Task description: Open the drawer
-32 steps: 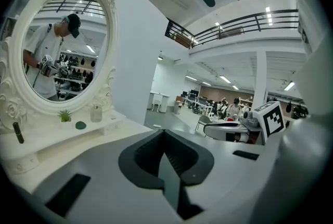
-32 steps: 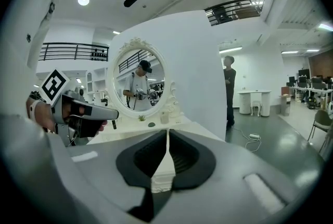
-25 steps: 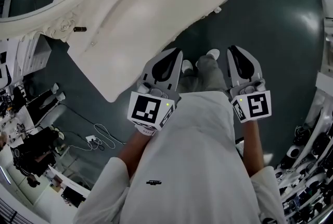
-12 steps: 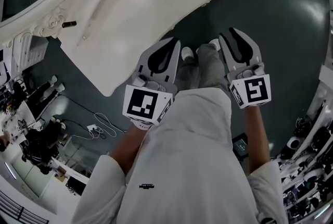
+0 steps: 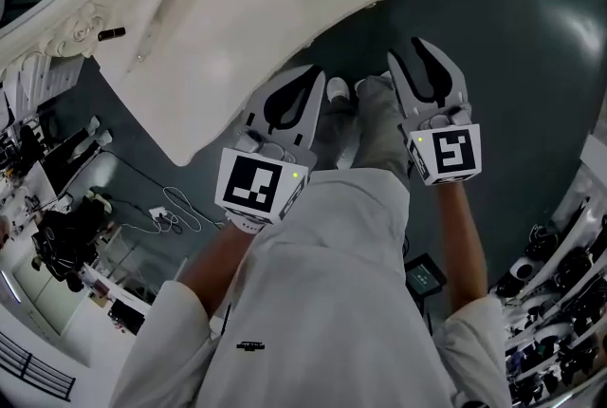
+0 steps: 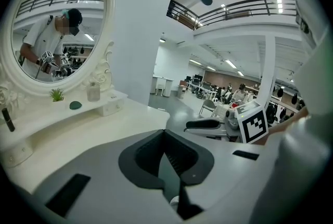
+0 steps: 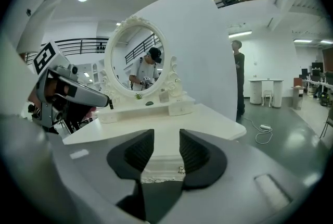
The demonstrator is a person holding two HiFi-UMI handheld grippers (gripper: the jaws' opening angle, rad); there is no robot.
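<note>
Right claw (image 7: 166, 133) is released: jaws have just been opening, nothing between the pads, only the drawer front seen through the gap. Left claw (image 6: 164, 135) is clenched on nothing, pads meeting, pointing at open floor with the table off to its left. I'd say it has no part in this

Step in hand, my read: approach, pre-grasp. Drawer (image 7: 158, 168) looks shut, front flush under the lip of the table (image 7: 208, 120), no contact

Where it lies: drawer is in the table's near face, beyond the right claw and well apart from it, low in the gap. Its small knob (image 7: 181, 170) sits right of the gap's centre line, close to the right pad's edge. Head view hides the drawer under the tabletop

Next move calls for: push the right claw farther in and a bit lower, nudge right to centre the knob between the pads, clamp, pull straight back to the near side. Knob is small, so a skewed entry would likely slip off
</note>
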